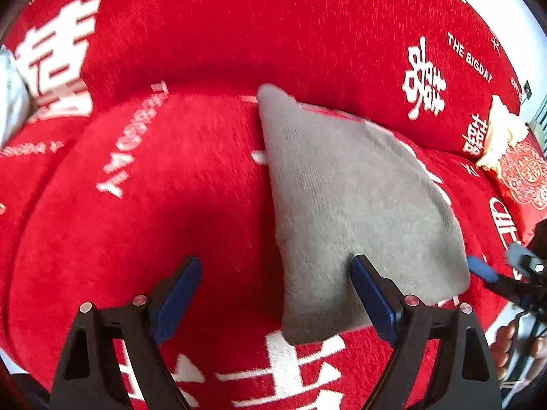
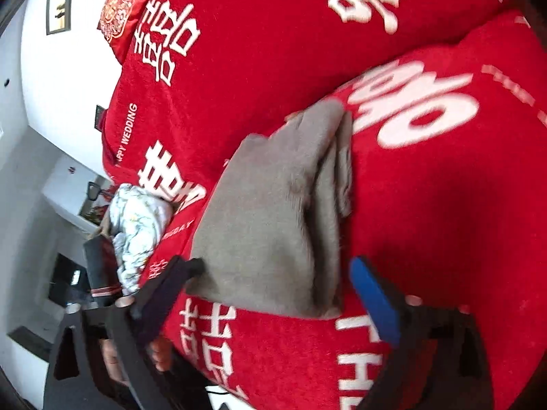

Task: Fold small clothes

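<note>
Both grippers stand wide open and hold nothing. Nearest us in the left wrist view, our left gripper (image 1: 276,295) hovers above the near edge of the grey garment (image 1: 355,212): one finger is over the cloth, the other over the bare red blanket (image 1: 171,188) beside it, and we cannot tell whether either pad touches. Our right gripper (image 2: 277,295) hangs just short of the garment's near end, which lies between its spread fingers but unpinched.

The garment lies folded into a compact stack on the blanket, which covers a sofa seat; the right wrist view shows several layers along one side, slightly uneven. We judge the fold to be close to done. To finish well, we should press the stack flat and square those loose layer edges, pinching through all the layers at once rather than dragging the top one. The plush blanket may snag the cloth, so lifting beats sliding.

Farther off, a pale floral bundle (image 2: 140,225) rests at one end of the seat, and a cream cloth (image 1: 502,133) at the other.
</note>
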Action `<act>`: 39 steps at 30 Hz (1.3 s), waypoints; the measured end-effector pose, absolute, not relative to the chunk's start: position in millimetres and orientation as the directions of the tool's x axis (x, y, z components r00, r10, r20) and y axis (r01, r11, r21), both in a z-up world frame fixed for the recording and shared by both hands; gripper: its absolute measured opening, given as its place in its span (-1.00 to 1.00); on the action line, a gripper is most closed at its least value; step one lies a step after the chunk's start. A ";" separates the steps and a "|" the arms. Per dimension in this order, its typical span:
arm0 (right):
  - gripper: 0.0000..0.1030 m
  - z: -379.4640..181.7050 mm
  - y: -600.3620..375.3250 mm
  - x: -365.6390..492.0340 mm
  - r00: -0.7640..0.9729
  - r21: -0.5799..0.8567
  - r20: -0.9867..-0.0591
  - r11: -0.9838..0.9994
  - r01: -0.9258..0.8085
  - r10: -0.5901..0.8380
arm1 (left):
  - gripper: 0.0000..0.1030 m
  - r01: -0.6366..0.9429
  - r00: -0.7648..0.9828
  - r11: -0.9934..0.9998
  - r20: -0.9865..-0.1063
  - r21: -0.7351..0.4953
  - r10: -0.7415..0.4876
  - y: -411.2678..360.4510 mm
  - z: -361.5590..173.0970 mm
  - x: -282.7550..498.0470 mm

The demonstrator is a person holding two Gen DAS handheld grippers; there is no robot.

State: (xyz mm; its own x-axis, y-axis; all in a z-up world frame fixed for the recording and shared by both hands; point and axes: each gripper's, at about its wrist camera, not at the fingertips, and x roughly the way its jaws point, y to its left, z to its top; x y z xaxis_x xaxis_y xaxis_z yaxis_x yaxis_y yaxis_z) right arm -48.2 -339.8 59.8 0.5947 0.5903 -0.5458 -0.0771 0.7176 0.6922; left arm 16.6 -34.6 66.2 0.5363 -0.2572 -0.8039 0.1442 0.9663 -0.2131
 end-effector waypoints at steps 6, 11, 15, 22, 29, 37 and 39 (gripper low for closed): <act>1.00 67.0 -367.1 -36.9 0.622 0.684 -0.586 0.728 0.036 0.519 | 0.74 0.140 0.560 0.972 -0.795 -0.190 -0.236 -26.2 79.0 28.1; 1.00 68.7 -369.4 -22.7 0.628 0.674 -0.597 0.737 0.056 0.499 | 0.74 0.158 0.559 0.974 -0.798 -0.164 -0.225 -31.1 83.4 40.2; 1.00 61.1 -367.7 -4.6 0.609 0.666 -0.620 0.742 0.076 0.494 | 0.74 0.203 0.507 0.962 -0.822 -0.180 -0.261 -42.2 81.8 60.2; 1.00 44.1 -366.5 17.9 0.577 0.671 -0.640 0.734 0.100 0.507 | 0.74 0.229 0.395 0.932 -0.848 -0.282 -0.354 -53.1 71.7 94.1; 1.00 30.7 -343.3 48.5 0.525 0.671 -0.656 0.737 0.079 0.542 | 0.74 0.197 0.296 0.899 -0.851 -0.391 -0.435 -57.5 45.8 118.0; 1.00 20.3 -308.9 75.4 0.483 0.657 -0.670 0.754 0.033 0.563 | 0.75 0.181 0.224 0.863 -0.835 -0.472 -0.503 -67.3 21.5 133.9; 1.00 19.5 -304.9 77.9 0.481 0.650 -0.674 0.760 0.024 0.561 | 0.82 0.185 0.225 0.858 -0.829 -0.480 -0.512 -69.1 18.0 136.1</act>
